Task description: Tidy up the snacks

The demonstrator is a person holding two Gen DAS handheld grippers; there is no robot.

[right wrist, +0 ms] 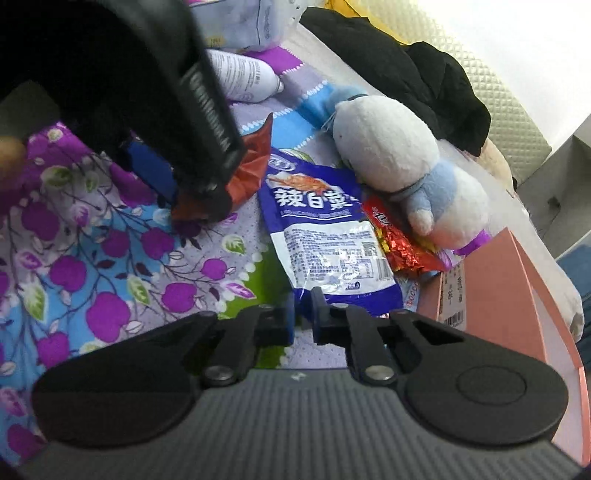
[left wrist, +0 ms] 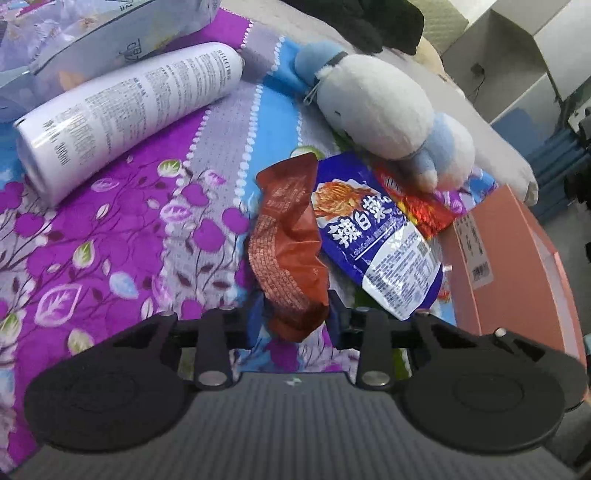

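A crumpled brown snack packet (left wrist: 288, 243) lies on the floral bedsheet (left wrist: 92, 258), and my left gripper (left wrist: 295, 317) is shut on its near end. In the right wrist view this left gripper (right wrist: 184, 195) reaches in from the upper left, still holding the brown packet (right wrist: 255, 158). Beside it lies a blue and white snack packet (left wrist: 373, 236). My right gripper (right wrist: 303, 314) is shut on the near edge of that blue packet (right wrist: 325, 221). A red foil snack (right wrist: 399, 243) sits half tucked under the blue packet and the plush toy.
A white and blue plush toy (left wrist: 384, 107) lies just behind the snacks. An open pink box (right wrist: 517, 295) stands at the right. A white spray can (left wrist: 125, 114) and a pale printed bag (left wrist: 92, 26) lie at the far left, with a black garment (right wrist: 406, 74) behind.
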